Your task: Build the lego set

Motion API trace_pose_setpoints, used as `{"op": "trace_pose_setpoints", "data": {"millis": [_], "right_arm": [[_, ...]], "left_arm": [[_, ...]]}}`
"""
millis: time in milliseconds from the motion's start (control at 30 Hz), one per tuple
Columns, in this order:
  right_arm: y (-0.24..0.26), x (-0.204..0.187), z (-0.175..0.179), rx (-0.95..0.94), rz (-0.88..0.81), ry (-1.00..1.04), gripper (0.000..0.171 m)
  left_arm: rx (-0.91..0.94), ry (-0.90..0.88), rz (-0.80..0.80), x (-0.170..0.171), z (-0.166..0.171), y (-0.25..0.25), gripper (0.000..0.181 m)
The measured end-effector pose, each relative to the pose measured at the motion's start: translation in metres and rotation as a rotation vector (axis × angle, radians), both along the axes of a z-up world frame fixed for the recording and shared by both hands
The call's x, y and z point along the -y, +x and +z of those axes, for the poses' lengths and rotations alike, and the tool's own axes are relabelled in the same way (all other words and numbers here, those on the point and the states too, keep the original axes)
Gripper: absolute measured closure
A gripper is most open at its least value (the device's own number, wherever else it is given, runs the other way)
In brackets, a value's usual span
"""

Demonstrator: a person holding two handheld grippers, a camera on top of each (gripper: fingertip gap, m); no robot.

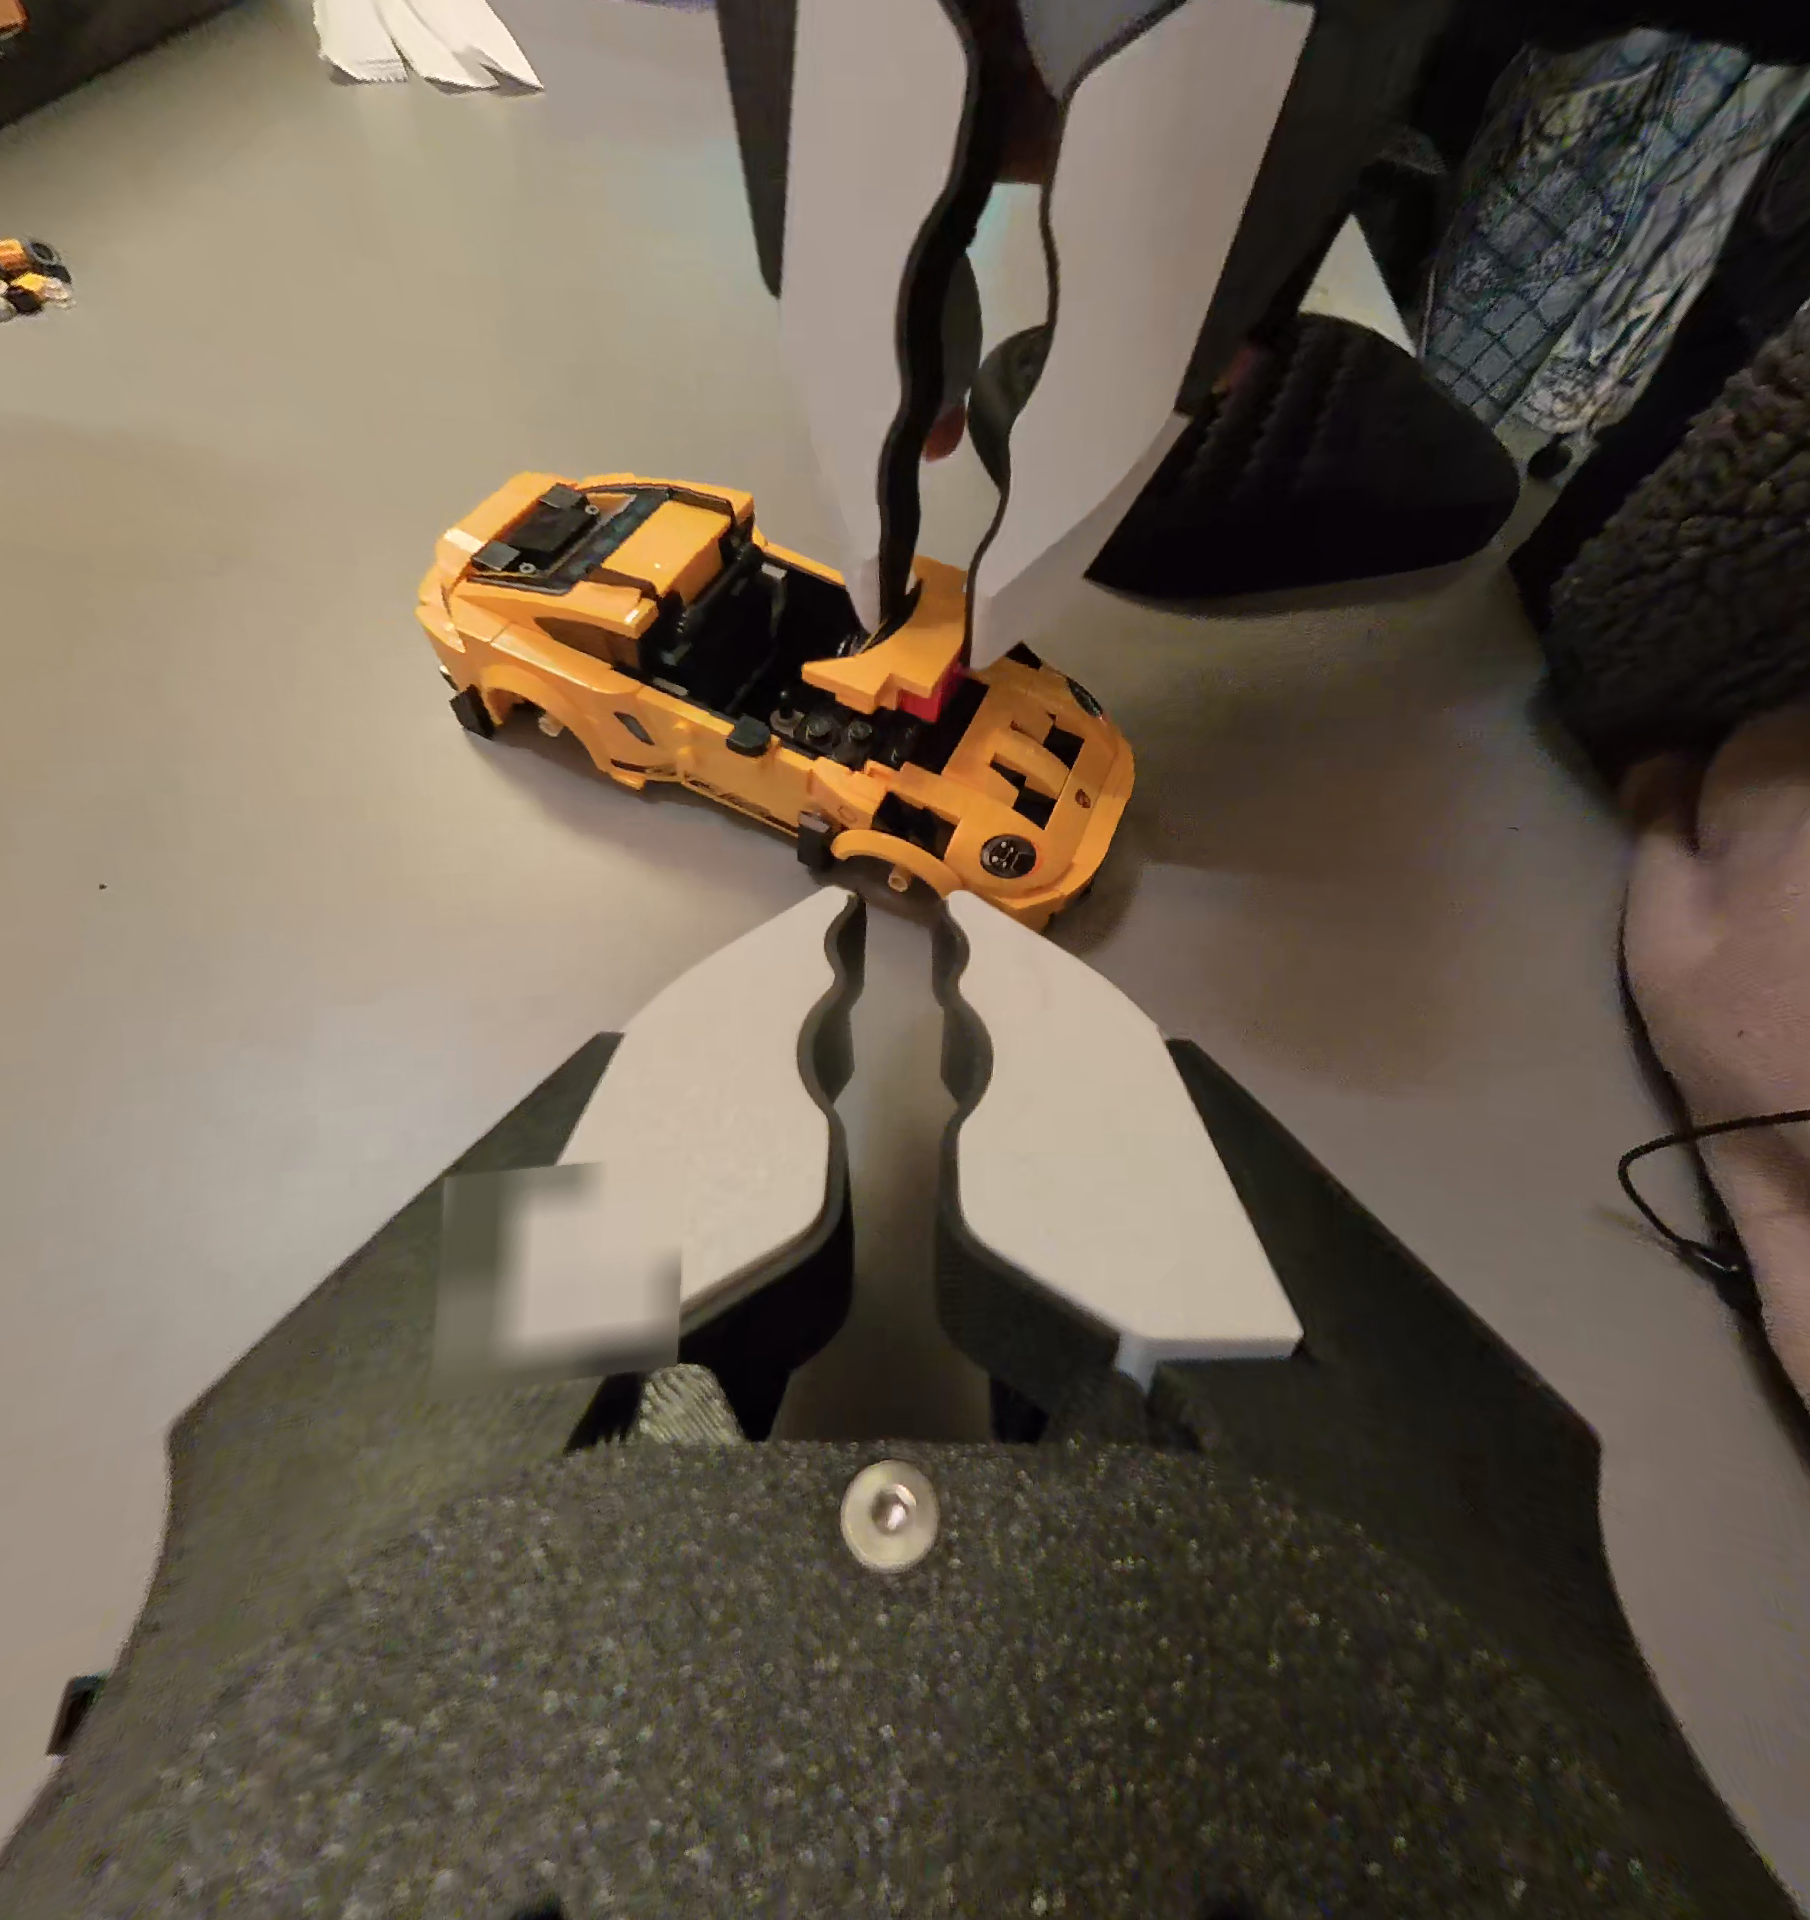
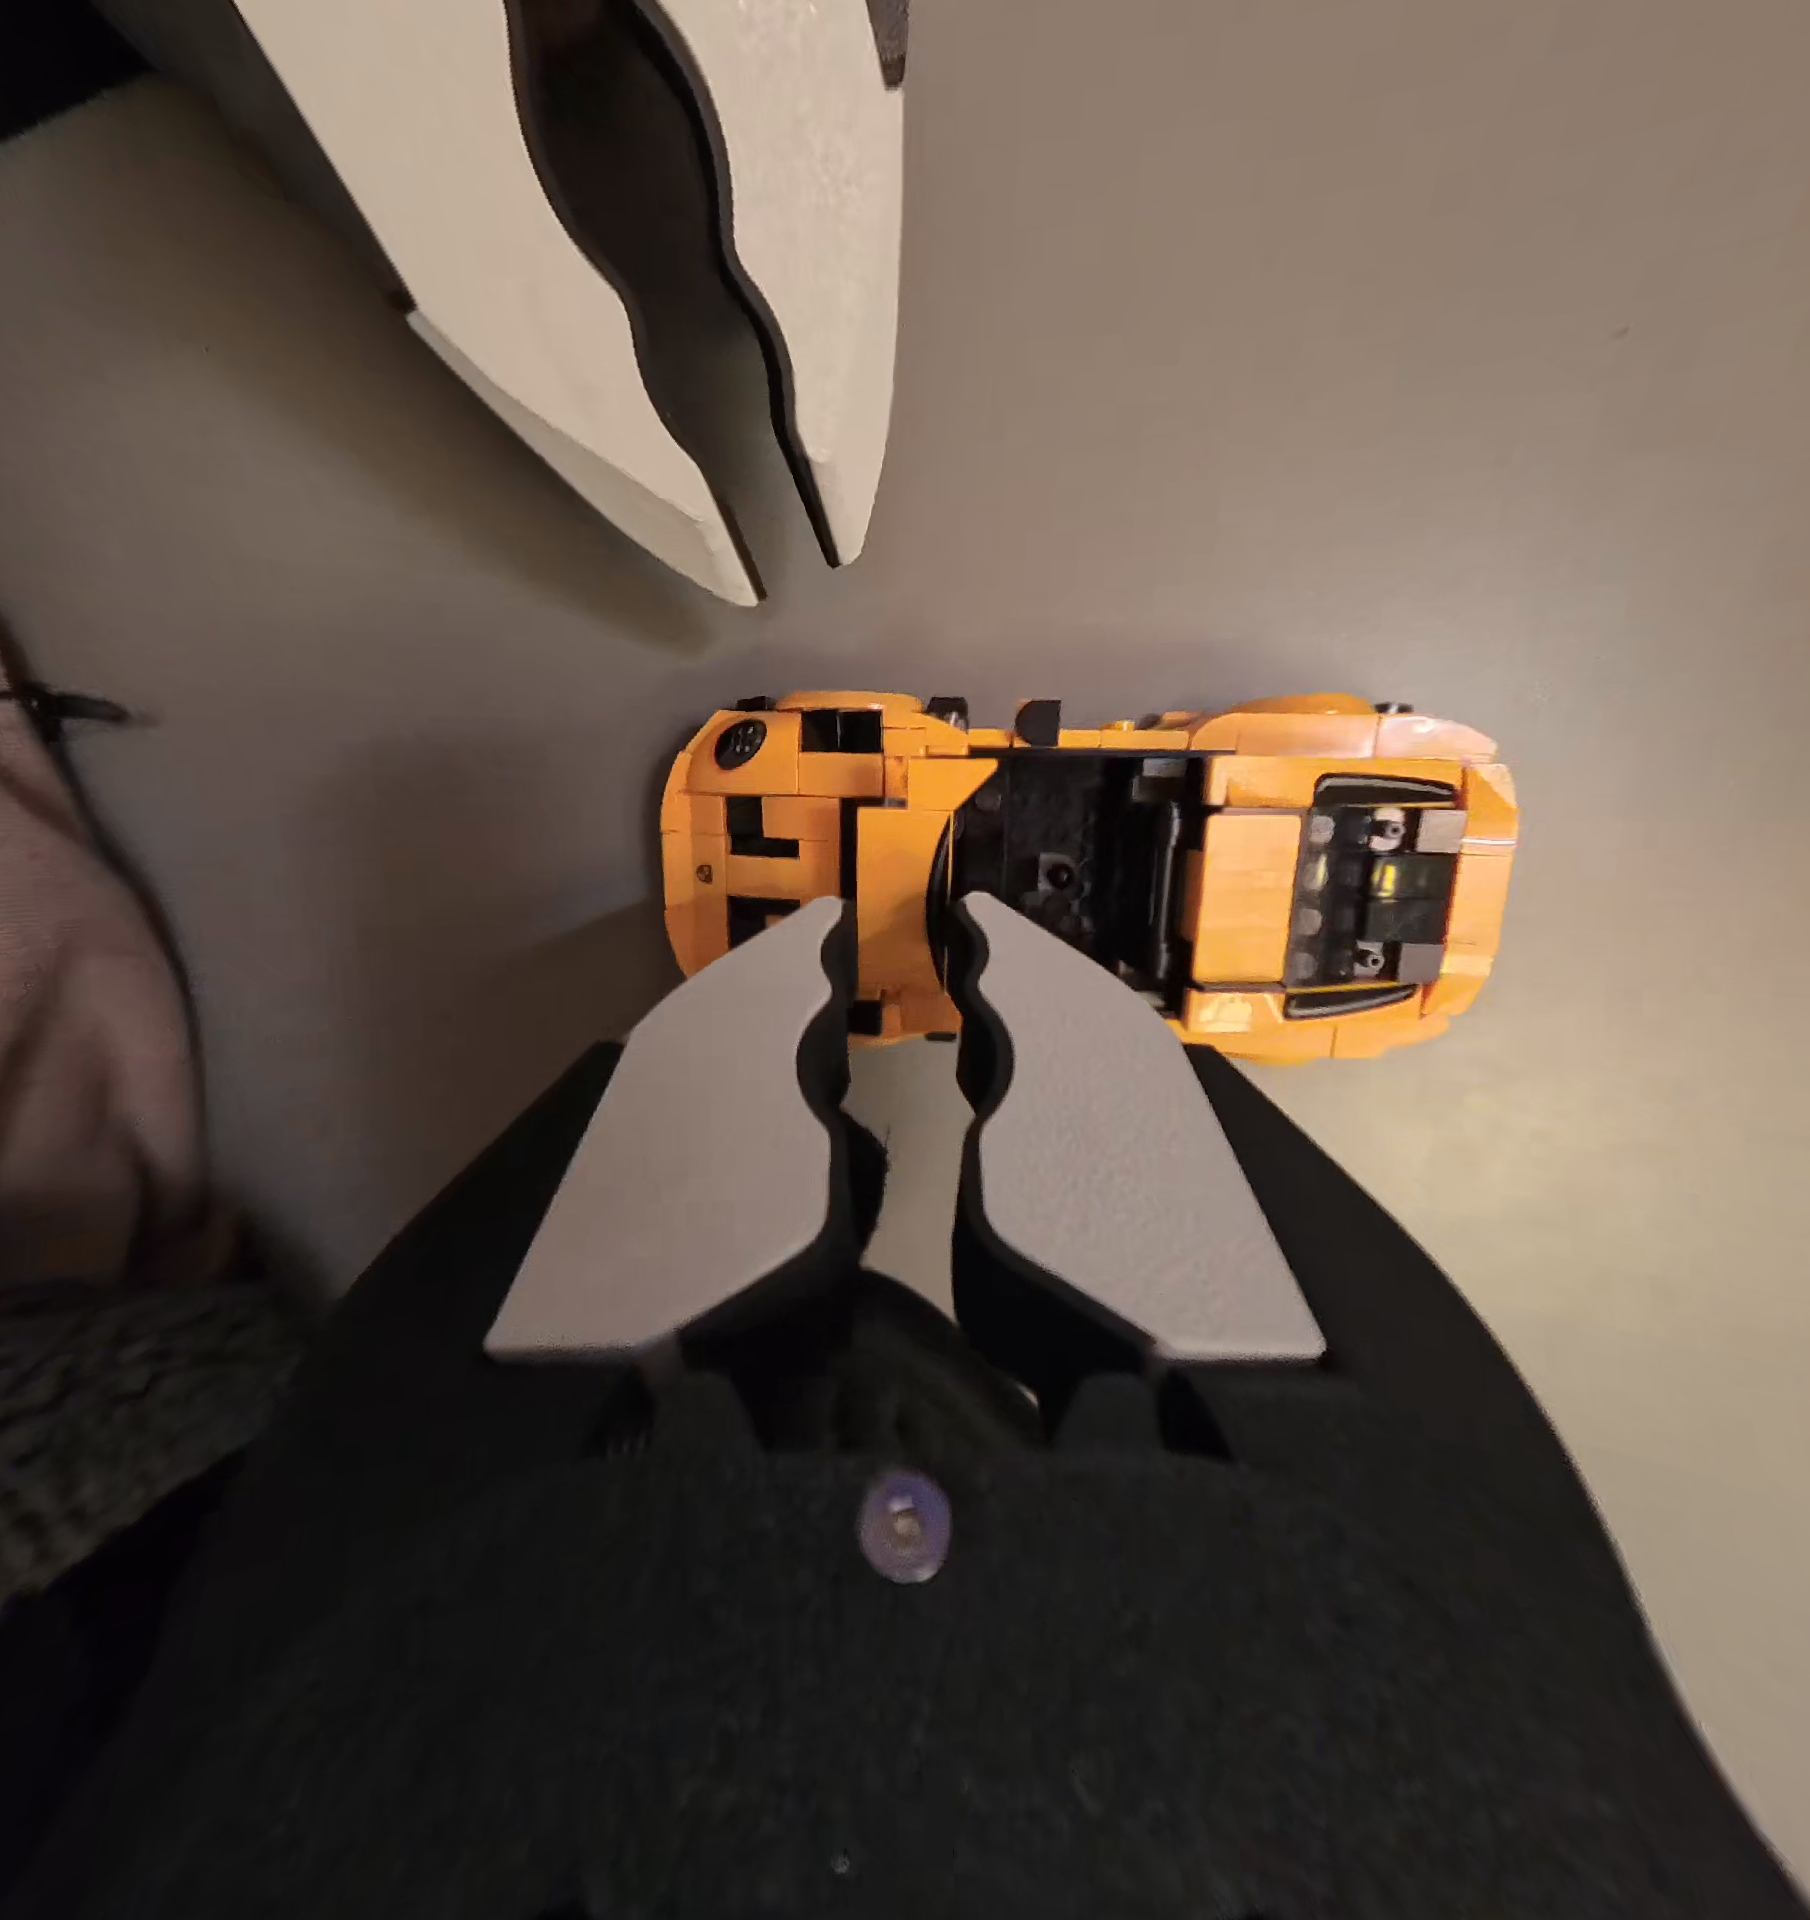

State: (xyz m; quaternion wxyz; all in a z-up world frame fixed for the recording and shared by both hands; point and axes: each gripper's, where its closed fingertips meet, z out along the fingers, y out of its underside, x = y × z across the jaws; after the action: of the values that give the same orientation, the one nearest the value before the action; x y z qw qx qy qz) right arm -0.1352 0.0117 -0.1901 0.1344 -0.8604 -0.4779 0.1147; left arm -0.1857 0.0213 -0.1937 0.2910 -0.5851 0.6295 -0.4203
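An orange Lego sports car (image 1: 589, 686) stands on the grey table, without wheels, its black cockpit open; it also shows from above in the right wrist view (image 2: 1244, 883). My right gripper (image 2: 899, 909) reaches down onto the car and is shut on an orange piece (image 2: 890, 862) just ahead of the cockpit. In the left wrist view that gripper (image 1: 922, 629) holds the orange piece (image 1: 880, 670), which has a red brick under it, against the car's body. My left gripper (image 1: 899, 914) is slightly open and empty, its tips close to the front wheel arch; it also shows in the right wrist view (image 2: 797, 577).
A small pile of loose bricks (image 1: 7, 281) lies at the far left and white paper (image 1: 423, 52) at the back. A person's hand (image 1: 1742, 935) and dark knitted sleeve (image 1: 1711, 540) are at the right, with a black cord (image 1: 1690, 1195). About 6 cm separates my left fingertips from my right.
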Motion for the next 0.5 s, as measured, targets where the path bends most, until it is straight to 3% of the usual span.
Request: {"op": "trace_pose_setpoints", "data": {"millis": [167,500], "right_arm": [[-0.0016,0.0028,-0.0064,0.08,0.046,-0.141,0.155],[0.0011,-0.0031,-0.0081,0.133,-0.014,-0.133,0.155]], "left_arm": [[0.022,-0.044,0.0,0.0004,0.0041,-0.0011,0.17],[0.027,-0.073,-0.004,0.0015,0.0054,-0.0019,0.17]]}}
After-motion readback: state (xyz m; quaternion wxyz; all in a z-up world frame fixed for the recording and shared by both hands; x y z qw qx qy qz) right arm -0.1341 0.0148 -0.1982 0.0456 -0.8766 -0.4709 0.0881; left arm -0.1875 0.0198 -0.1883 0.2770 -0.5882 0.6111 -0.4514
